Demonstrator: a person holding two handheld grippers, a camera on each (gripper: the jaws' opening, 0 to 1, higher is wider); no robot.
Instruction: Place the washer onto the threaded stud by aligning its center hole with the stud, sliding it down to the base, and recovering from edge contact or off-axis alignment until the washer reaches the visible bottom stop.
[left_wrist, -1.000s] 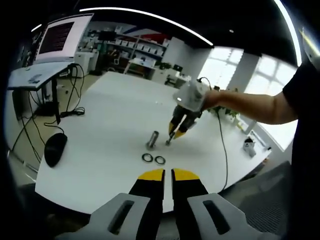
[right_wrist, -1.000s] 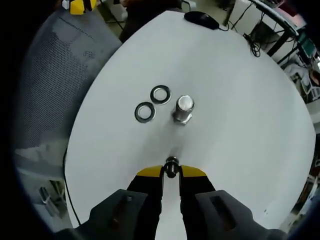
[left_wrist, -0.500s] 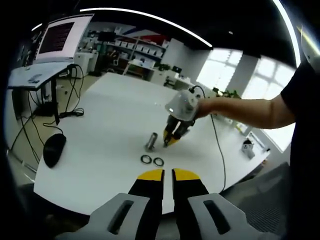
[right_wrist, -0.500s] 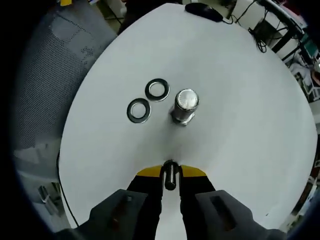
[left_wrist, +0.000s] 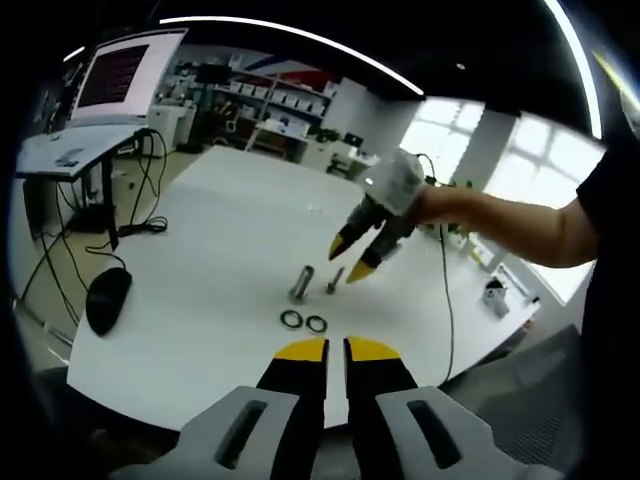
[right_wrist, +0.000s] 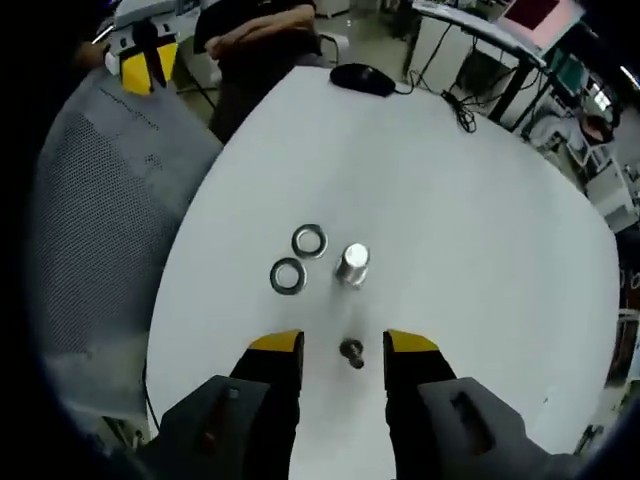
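The right gripper (right_wrist: 343, 345) has let go of the small stud (right_wrist: 351, 352) it pinched a moment ago; its jaws are now spread, and the stud stands on the white tabletop (right_wrist: 480, 220) between them. Two washers (right_wrist: 298, 258) lie flat side by side just beyond, beside a larger metal cylinder (right_wrist: 351, 264). The stud's threads are too small to make out. The left gripper (left_wrist: 335, 350), jaws pressed together, hangs near the tabletop's edge. Bare tabletop surrounds the parts; a mouse (left_wrist: 108, 298) lies well apart.

Left gripper view low at the table (left_wrist: 200, 220) edge; right gripper view steeply above, closer; shared: 2 washers (left_wrist: 305, 321).
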